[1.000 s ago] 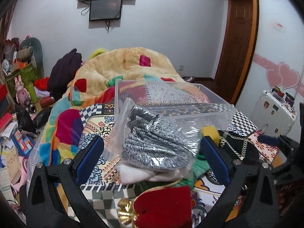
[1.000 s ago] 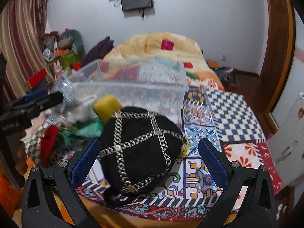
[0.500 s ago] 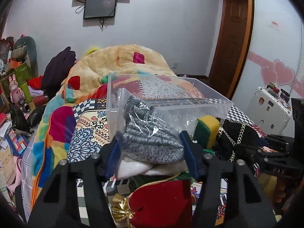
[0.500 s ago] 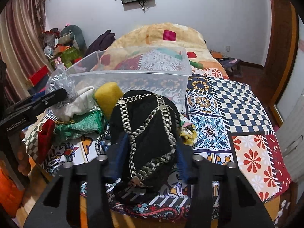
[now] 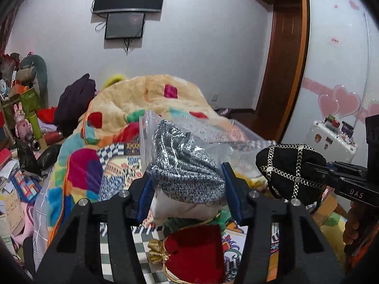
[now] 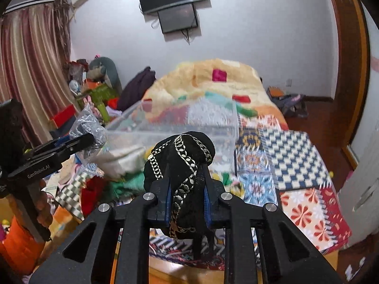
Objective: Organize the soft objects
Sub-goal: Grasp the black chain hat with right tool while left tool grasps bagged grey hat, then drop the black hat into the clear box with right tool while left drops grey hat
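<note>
My left gripper (image 5: 187,189) is shut on a clear plastic bag holding a grey knit item (image 5: 184,168), lifted above the bed. My right gripper (image 6: 186,194) is shut on a black hat with gold chain trim (image 6: 182,156), also lifted; the hat shows at the right of the left wrist view (image 5: 289,165). A clear plastic storage box (image 6: 189,127) stands on the bed just beyond both. The left gripper with its bag also shows at the left of the right wrist view (image 6: 87,132).
A red velvet pouch with gold trim (image 5: 194,253), green cloth (image 6: 128,184) and a white soft item (image 6: 120,158) lie on the patterned bedspread (image 6: 296,156). A yellow patchwork blanket (image 5: 146,101) is heaped behind the box. Clutter (image 5: 21,123) fills the left; a white suitcase (image 5: 331,139) stands at the right.
Both grippers closed on their items and lifted them: the left took the bagged grey knit, the right took the black chain hat. Both now sit higher, nearer the box.
</note>
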`<state>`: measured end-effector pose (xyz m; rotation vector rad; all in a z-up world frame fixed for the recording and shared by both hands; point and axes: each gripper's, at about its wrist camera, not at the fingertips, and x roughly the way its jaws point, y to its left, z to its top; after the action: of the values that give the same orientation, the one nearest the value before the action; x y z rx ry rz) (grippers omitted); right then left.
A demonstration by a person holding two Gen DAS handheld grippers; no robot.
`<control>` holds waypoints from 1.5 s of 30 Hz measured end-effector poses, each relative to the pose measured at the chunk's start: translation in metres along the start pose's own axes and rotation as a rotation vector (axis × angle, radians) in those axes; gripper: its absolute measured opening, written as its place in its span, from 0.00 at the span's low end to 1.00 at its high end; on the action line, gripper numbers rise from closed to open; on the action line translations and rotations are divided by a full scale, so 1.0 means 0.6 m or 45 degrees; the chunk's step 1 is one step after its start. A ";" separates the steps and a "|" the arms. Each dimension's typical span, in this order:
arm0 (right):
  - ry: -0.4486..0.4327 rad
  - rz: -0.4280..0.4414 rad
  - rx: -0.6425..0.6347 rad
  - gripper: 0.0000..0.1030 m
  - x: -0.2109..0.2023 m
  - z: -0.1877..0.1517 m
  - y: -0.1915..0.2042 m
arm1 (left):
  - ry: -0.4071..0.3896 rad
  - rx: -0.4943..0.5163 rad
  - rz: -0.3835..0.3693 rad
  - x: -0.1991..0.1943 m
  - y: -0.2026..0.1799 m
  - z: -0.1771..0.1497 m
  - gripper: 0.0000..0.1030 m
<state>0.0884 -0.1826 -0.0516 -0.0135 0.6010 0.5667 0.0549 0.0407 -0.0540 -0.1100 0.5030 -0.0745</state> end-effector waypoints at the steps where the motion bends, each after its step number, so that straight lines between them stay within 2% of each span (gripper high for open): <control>1: -0.024 -0.005 -0.008 0.18 -0.004 0.008 0.002 | -0.006 0.001 -0.004 -0.003 0.000 0.004 0.52; 9: -0.139 -0.050 -0.062 0.18 0.009 0.072 0.012 | -0.005 0.022 -0.003 0.022 0.010 0.060 0.52; 17: -0.145 -0.078 -0.083 0.18 0.063 0.111 0.003 | 0.115 0.007 -0.013 0.100 0.035 0.091 0.52; 25: -0.053 -0.090 -0.094 0.18 0.120 0.116 -0.006 | 0.245 0.016 -0.018 0.174 0.037 0.094 0.52; 31: 0.064 -0.076 -0.111 0.18 0.165 0.105 -0.011 | 0.353 0.066 -0.025 0.222 0.027 0.086 0.52; 42: 0.213 -0.081 -0.171 0.20 0.206 0.094 -0.002 | 0.426 0.119 -0.004 0.250 0.012 0.072 0.53; 45: 0.225 -0.087 -0.211 0.28 0.207 0.091 0.006 | 0.409 0.136 0.003 0.245 0.008 0.071 0.57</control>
<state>0.1999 -0.1080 -0.0726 -0.2416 0.7210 0.5515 0.2043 0.0347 -0.0876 0.0079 0.8186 -0.1172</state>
